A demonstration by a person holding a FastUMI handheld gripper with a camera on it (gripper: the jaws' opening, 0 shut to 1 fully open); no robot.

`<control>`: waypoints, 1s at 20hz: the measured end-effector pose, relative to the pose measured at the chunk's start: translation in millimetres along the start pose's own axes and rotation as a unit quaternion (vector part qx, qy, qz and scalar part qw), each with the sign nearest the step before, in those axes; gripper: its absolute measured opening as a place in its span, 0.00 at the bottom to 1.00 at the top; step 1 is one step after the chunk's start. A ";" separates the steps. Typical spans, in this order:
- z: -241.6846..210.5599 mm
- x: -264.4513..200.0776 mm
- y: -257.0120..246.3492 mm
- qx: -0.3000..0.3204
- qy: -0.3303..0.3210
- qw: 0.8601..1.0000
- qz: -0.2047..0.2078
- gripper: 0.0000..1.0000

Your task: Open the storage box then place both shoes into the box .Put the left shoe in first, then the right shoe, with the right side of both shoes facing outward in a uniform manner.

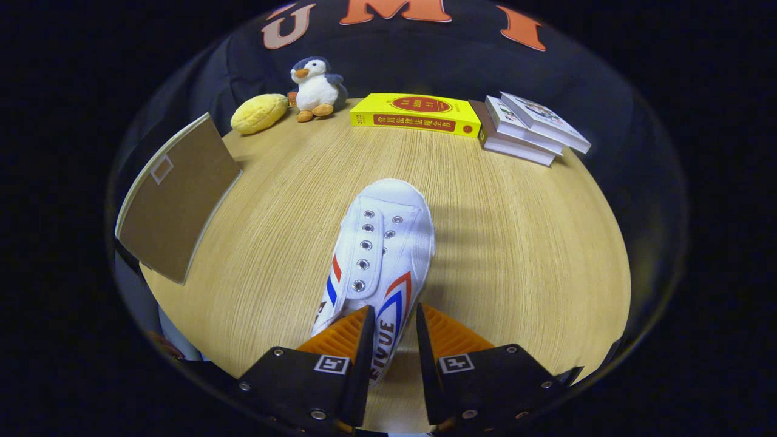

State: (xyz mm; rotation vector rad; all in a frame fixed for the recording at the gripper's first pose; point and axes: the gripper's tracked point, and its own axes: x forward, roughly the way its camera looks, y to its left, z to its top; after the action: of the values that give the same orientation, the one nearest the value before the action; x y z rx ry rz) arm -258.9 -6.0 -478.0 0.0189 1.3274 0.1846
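A white canvas shoe (379, 243) with red and blue stripes and metal eyelets points its toe away from me, over the wooden table (516, 255). Its heel end lies between my fingers: one finger (346, 334) sits at the shoe's opening, the other finger (446, 334) outside its striped side wall. My gripper (393, 331) is shut on that side wall. The shoe throws a shadow on the table to its right. To the left, a brown panel with a pale rim (176, 197), seemingly the storage box's raised lid, stands tilted at the table's edge.
Along the far edge of the table stand a yellow bun-shaped toy (259, 113), a plush penguin (315, 89), a thick yellow book (416, 113) and a small stack of white books (525, 127). Bare wood lies on both sides of the shoe.
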 end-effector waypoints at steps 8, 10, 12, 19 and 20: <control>-3.3 -6.3 -2.3 0.100 0.025 0.994 0.022 0.16; -3.9 -6.6 -2.3 0.140 0.027 0.989 0.032 0.06; 1.1 -13.4 5.6 0.167 0.018 0.985 0.044 0.03; 54.2 -49.3 39.5 0.185 -0.031 0.979 0.078 0.01; 64.3 -56.8 47.0 0.176 -0.037 0.980 0.081 0.01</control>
State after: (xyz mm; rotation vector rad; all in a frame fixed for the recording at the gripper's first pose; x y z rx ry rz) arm -215.6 37.9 -402.1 0.4301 1.2709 0.0830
